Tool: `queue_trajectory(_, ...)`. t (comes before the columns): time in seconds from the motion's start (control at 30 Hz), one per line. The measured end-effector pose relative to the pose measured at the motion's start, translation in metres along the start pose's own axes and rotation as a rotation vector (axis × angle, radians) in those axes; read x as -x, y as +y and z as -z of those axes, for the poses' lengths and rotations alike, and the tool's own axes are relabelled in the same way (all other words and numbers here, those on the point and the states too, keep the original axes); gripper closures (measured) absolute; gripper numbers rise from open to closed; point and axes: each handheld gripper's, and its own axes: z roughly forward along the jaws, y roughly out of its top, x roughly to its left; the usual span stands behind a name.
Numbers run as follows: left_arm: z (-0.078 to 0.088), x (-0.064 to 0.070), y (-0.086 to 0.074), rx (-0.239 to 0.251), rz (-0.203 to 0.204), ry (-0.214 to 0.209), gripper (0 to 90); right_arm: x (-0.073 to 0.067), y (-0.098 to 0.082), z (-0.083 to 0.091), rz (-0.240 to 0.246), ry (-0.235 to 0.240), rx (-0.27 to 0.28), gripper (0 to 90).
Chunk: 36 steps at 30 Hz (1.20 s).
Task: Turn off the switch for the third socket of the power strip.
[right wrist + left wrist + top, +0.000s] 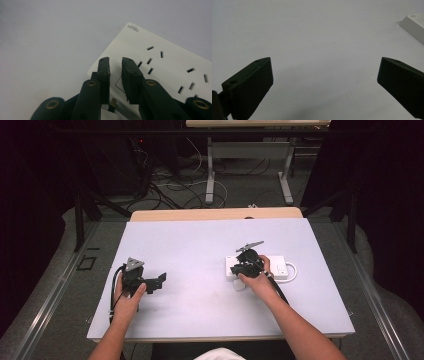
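Note:
A white power strip lies flat on the table, right of centre, its socket slots facing up. My right gripper hovers over the strip's left end. Its jaws stand a narrow gap apart with nothing between the pads. Just below them, near the strip's edge, a small white piece with a metal prong shows; what it is I cannot tell. My left gripper rests on the table at the left, jaws wide open and empty. A corner of the strip lies far off to its right.
The table top is a pale board with a wooden edge at the back. The strip's white cable loops at its right end. Beyond the table are dark floor, cables and another table's legs.

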Motion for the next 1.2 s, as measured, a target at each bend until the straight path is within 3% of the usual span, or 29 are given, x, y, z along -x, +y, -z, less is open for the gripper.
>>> queue_trajectory(0.3,0.0,0.0,0.0,0.002,0.009,0.003,0.1,-0.002,0.006,0.004,0.011,0.006,0.026,56.5)
queue_trajectory(0.77,-0.002,-0.001,0.0,0.005,0.013,0.005,0.1,-0.003,0.012,0.011,0.027,0.003,0.046,39.6)
queue_trajectory(0.8,-0.002,-0.001,0.0,0.003,0.012,0.005,0.1,-0.004,0.012,0.011,0.027,0.009,0.068,38.2)
queue_trajectory(0.83,-0.002,-0.001,0.0,0.004,0.013,0.005,0.1,-0.004,0.012,0.012,0.036,-0.006,0.048,36.3)
queue_trajectory(1.2,-0.001,0.0,0.0,0.002,0.011,0.003,0.1,0.0,0.007,0.022,0.017,-0.011,0.046,15.3)
